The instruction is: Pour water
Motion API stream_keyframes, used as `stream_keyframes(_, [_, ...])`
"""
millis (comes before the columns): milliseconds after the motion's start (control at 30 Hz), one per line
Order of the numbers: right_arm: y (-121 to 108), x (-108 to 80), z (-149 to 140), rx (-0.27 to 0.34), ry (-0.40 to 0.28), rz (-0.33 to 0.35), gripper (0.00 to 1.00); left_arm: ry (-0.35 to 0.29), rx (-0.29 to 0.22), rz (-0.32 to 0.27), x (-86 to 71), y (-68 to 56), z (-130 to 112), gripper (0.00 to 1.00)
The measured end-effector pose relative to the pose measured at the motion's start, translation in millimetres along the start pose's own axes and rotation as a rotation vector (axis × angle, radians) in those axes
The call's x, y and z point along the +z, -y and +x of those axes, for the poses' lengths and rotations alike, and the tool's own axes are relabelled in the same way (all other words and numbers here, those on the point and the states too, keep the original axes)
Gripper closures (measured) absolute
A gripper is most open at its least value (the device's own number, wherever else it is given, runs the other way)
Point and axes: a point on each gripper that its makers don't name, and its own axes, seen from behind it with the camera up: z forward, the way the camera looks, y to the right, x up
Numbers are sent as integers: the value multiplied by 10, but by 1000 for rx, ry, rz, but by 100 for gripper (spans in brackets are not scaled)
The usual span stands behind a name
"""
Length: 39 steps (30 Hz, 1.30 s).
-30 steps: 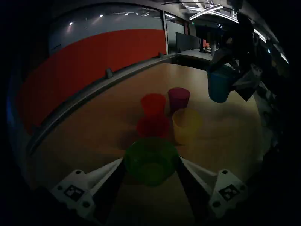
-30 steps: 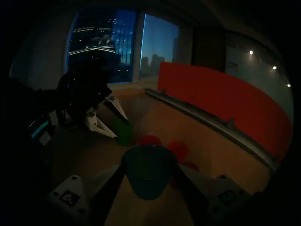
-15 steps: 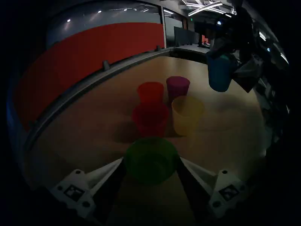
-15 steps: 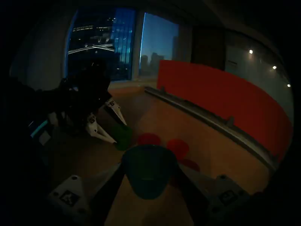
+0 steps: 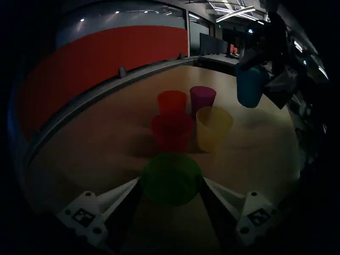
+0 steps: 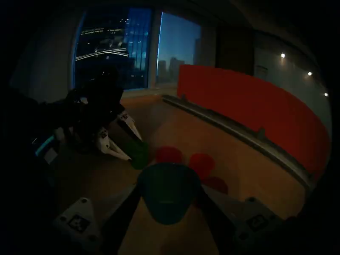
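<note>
- Plainly, held a green cup between both fingers of the left hand-held gripper, clamped on its sides, mouth up, low over the near edge of the desk.
- Gripped a blue cup the same way in the right hand-held gripper, pressed from both sides.
- Seen along the left hand-held gripper, placed the blue cup ahead and well off to the right, raised clear of the desk near its far right edge, with the long axis close to vertical and tipped only slightly.
- Seen along the right hand-held gripper, placed the green cup ahead and to the left, well apart from the blue one.
- Between the two, about mid-desk, noted a tight cluster: two red cups, a purple cup and a yellow cup.
- Could not tell about water in either held cup; too dark.
- Judged the pour not yet begun, with a sideways gap to close first and the higher blue cup the likelier pourer.
</note>
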Motion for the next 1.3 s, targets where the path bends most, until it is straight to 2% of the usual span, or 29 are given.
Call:
stream_keyframes(200, [132, 58, -107, 3, 16, 19, 5, 24, -19, -10, -18, 2, -83, 12])
stream_keyframes(467, [346, 160, -308, 10, 46, 56, 4, 35, -13, -10, -47, -5, -182, 12])
stream_keyframes(767, [526, 306, -575, 21, 87, 89, 4, 40, -28, 8, -181, 22, -287, 12])
stream_keyframes(1000, [634, 425, -747, 20, 111, 108, 4, 19, -50, 7, -303, -43, -279, 12])
stream_keyframes(1300, [667, 499, -858, 20, 115, 111, 3, -5, -50, 1, -400, -145, -262, 12])
